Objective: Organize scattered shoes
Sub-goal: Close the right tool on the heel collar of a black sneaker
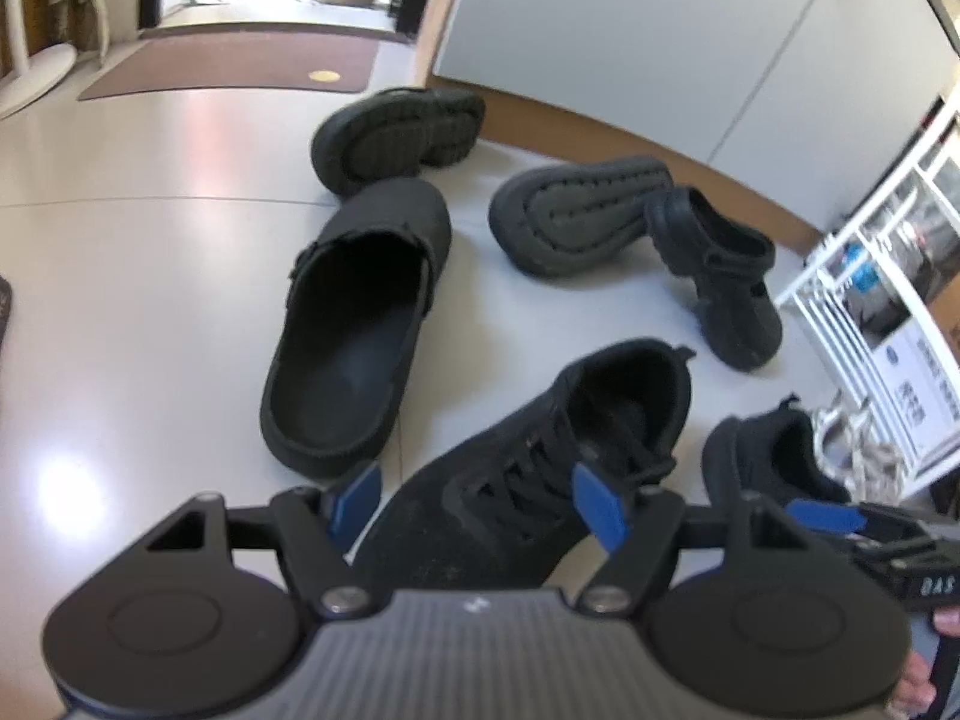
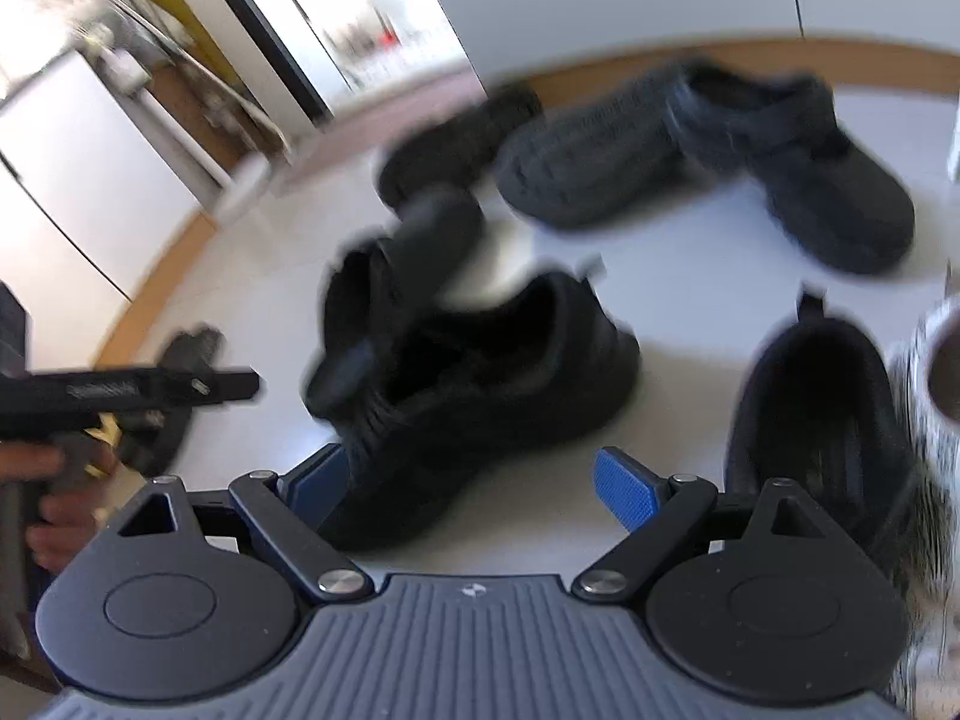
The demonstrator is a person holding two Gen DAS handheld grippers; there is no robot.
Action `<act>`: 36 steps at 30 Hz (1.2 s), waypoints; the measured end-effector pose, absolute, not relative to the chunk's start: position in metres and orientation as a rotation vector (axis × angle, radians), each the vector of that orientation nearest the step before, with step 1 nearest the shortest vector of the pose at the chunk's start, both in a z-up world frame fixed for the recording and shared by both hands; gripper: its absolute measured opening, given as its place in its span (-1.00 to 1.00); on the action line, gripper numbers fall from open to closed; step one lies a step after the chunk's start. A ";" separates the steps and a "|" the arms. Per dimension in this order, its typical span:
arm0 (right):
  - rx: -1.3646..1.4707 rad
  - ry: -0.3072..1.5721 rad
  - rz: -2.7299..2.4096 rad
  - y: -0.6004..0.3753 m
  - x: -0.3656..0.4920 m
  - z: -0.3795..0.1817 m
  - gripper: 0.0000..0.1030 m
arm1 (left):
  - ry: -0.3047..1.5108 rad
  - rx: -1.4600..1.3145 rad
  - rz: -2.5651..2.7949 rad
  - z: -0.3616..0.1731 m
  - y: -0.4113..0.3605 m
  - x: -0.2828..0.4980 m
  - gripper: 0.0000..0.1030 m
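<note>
Left gripper (image 1: 477, 501), jaws spread, straddles a black laced sneaker (image 1: 540, 468) on the floor; right gripper (image 2: 486, 480), jaws also spread, beside it. Beyond the sneaker lie black clogs (image 1: 354, 330). Lettering "DAS" marks the right gripper's body.

Six black shoes lie on the floor. Two are laced sneakers: one (image 1: 540, 456) in the middle, the second (image 1: 774, 462) to its right. One is an open-back slipper (image 1: 354, 330), standing upright. Three are chunky clogs: two (image 1: 396, 138) (image 1: 576, 210) are turned so that the sole shows, and one (image 1: 726, 276) stands on its sole. One white rack (image 1: 870, 276) stands at the right.
</note>
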State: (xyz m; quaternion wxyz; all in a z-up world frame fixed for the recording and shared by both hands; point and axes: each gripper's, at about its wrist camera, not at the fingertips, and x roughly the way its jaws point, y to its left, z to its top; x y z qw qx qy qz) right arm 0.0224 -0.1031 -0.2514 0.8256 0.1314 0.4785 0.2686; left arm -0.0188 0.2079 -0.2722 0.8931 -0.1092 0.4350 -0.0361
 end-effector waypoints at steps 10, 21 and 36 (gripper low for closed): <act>0.300 1.031 0.540 -0.083 0.032 -0.269 0.80 | 0.908 -0.287 -0.050 -0.278 0.221 -0.030 0.48; 0.340 1.023 0.523 -0.075 0.049 -0.282 0.80 | 0.942 -0.274 -0.031 -0.286 0.223 -0.033 0.49; 0.337 0.997 0.510 -0.062 0.065 -0.290 0.03 | 0.965 -0.294 -0.026 -0.293 0.210 -0.031 0.52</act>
